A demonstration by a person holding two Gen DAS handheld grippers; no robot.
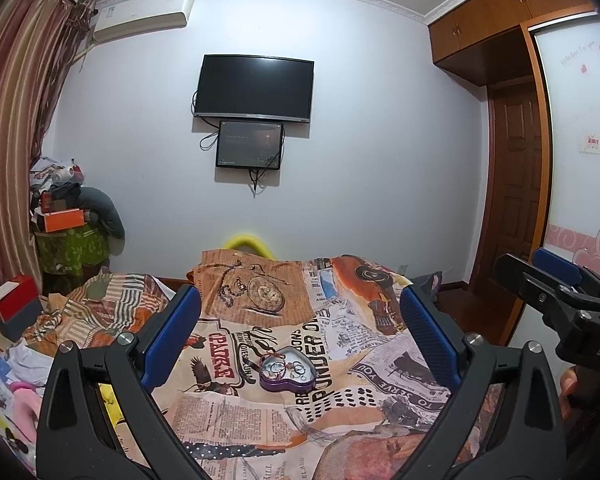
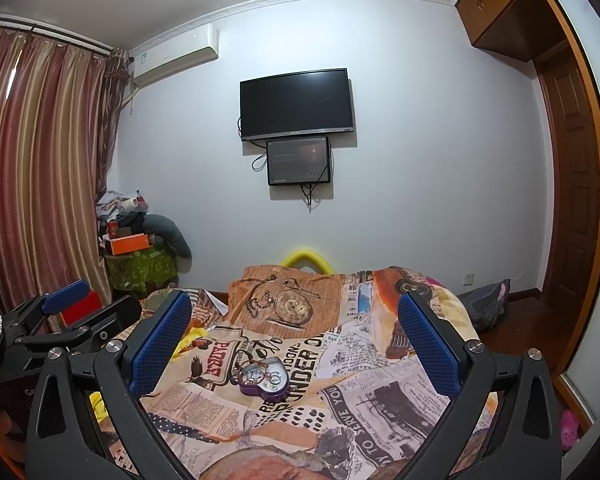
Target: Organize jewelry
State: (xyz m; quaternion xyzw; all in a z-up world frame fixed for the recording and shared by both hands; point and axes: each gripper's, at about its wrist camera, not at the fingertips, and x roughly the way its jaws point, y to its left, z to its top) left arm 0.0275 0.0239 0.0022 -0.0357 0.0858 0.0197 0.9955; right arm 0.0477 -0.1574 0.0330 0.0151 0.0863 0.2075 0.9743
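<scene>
A purple heart-shaped tin lies open on the patterned bedspread, with several rings and a small chain inside. It also shows in the right wrist view. My left gripper is open and empty, held above the bed with the tin between and beyond its blue pads. My right gripper is open and empty too, with the tin below and a little left of its middle. Each gripper shows at the edge of the other's view: the right one, the left one.
The bed carries a newspaper-print cover. A red box and piled clothes sit at the left. Bags and an orange box stand in the corner by the curtain. A wooden door is at the right.
</scene>
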